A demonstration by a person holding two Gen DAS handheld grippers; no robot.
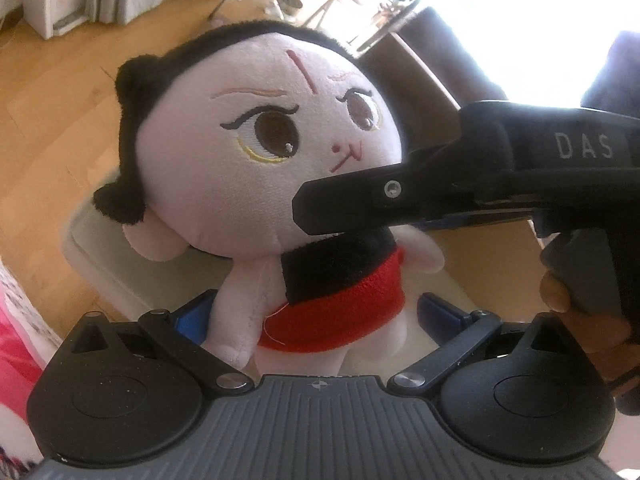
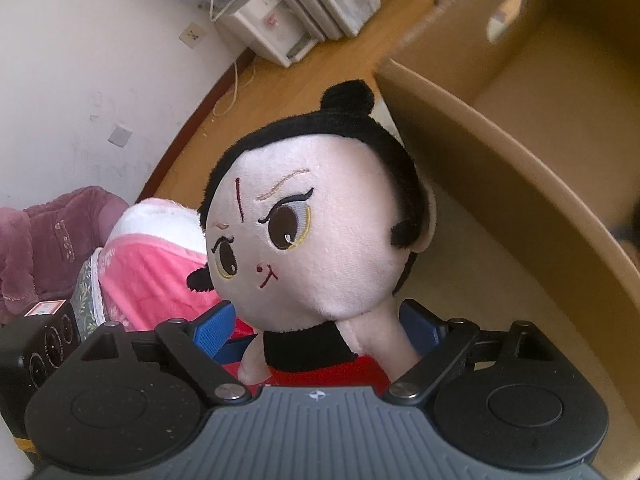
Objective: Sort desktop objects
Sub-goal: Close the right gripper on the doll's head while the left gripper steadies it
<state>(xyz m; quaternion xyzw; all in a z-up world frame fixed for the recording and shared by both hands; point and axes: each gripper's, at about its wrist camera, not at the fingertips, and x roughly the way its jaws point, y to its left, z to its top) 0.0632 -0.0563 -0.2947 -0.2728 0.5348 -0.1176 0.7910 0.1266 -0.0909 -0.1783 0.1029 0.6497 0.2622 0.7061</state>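
Plush doll [image 2: 316,240] held aloft beside cardboard box [image 2: 500,184]; my right gripper [image 2: 320,328] clenched on its torso, likely for drop into box. My left gripper [image 1: 316,312] straddled doll's lower body, contact unclear, presumably steadying

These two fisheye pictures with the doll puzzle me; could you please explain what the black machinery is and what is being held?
There is no robot: a person holds two hand-held grippers, each carrying a camera that looks along its blue-padded fingers. The left gripper, in the left view, brackets the waist of the pink plush doll with black hair and red wrap. The right gripper, in its own view, closes around the doll's torso. The black bar across the left view is that right gripper. Beside the doll stands an open brown cardboard box; behind it lies a pink towel.
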